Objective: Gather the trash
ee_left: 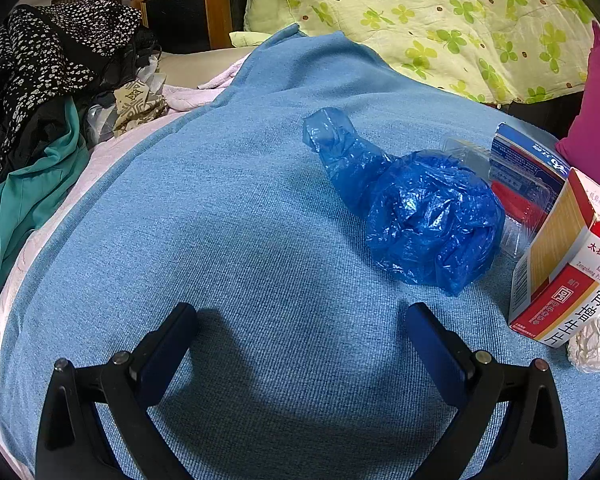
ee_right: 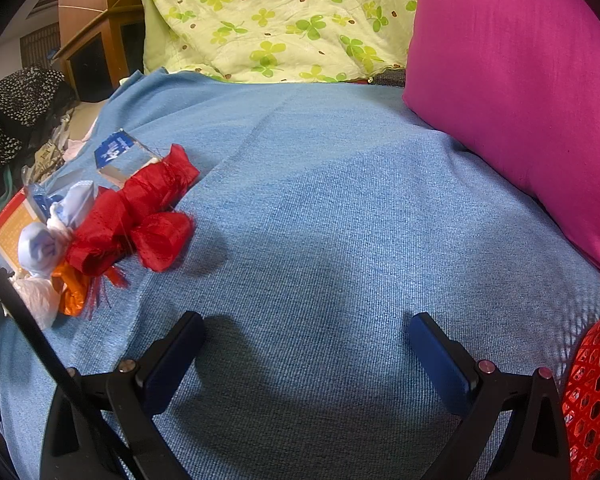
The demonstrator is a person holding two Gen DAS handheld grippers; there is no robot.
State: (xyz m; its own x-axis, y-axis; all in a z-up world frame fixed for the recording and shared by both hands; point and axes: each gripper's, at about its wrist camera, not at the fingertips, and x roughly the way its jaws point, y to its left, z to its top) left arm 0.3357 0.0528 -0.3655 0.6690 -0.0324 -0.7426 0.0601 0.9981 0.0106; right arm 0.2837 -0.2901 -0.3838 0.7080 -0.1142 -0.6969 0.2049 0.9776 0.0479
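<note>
Trash scattered on the blue blanket [ee_left: 228,216], both grippers empty.

Left wrist view: left gripper [ee_left: 302,320] jaws spread wide over bare blanket; one crumpled blue plastic bag [ee_left: 424,220] ahead-right, two cartons beside it, one white paper wad [ee_left: 596,344]. Right wrist view: right gripper [ee_right: 306,330] also wide open; one red ribbon bundle [ee_right: 140,220] far left, one pink pillow [ee_right: 520,92] right.

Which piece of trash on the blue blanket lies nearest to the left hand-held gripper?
The crumpled blue plastic bag, just ahead and to the right of the left hand-held gripper. The red-and-white box and white tissue lie further right.
</note>
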